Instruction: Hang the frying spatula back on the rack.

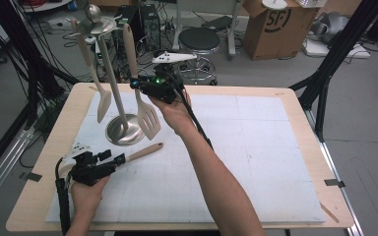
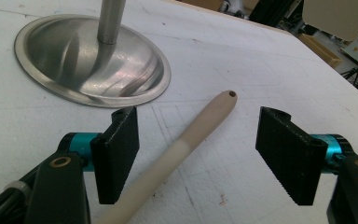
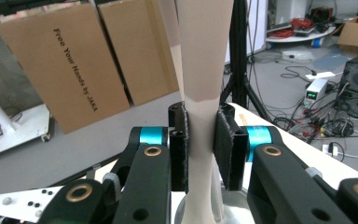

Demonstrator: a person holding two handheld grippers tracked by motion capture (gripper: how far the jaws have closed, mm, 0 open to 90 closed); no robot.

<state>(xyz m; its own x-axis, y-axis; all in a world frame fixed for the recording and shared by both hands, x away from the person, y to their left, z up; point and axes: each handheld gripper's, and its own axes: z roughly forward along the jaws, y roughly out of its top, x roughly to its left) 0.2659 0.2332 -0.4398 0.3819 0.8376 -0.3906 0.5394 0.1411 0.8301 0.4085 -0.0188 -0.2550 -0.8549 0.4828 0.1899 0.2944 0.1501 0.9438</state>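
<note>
Right tool (image 3: pixel 200 149) clamps slotted spatula (image 1: pixel 146 115); left tool (image 2: pixel 200 154) open astride handle (image 2: pixel 191 140)

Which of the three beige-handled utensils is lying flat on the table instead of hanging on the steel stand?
The utensil lying between the left claw's open jaws. The slotted turner, gripped by the right claw, and the spatula both hang upright.

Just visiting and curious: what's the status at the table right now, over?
Right gripper shut on slotted spatula by the stand. Left gripper open around utensil handle lying on table. Nothing in the way.
</note>
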